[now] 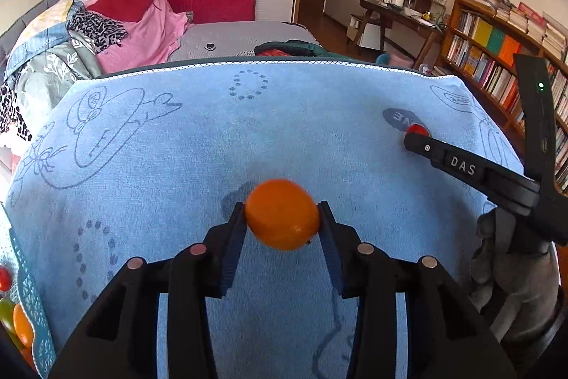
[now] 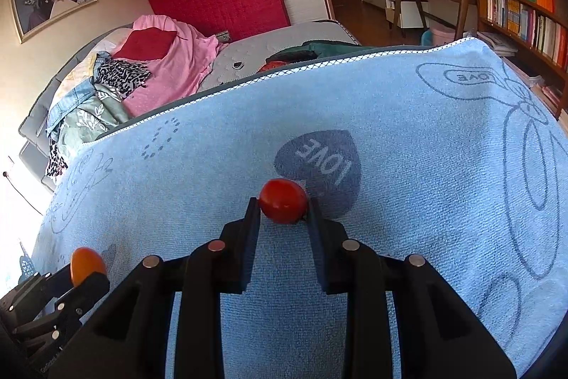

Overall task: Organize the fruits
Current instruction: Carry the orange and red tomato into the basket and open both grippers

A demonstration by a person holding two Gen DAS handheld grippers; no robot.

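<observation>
My left gripper (image 1: 283,215) is shut on an orange fruit (image 1: 282,214) and holds it just above the blue towel (image 1: 177,158). My right gripper (image 2: 283,201) is shut on a small red fruit (image 2: 283,200) over the towel's dark "LOVE" heart (image 2: 326,166). The right gripper also shows in the left wrist view (image 1: 415,135) at the right, with the red fruit (image 1: 417,129) at its tip. The left gripper and its orange fruit (image 2: 87,265) show at the lower left of the right wrist view.
A teal openwork basket (image 1: 33,318) at the towel's left edge holds red, green and orange fruits (image 1: 21,329). Beyond the towel's far edge lie a bed with piled clothes (image 1: 117,23), a desk (image 1: 401,13) and a bookshelf (image 1: 497,52) on the right.
</observation>
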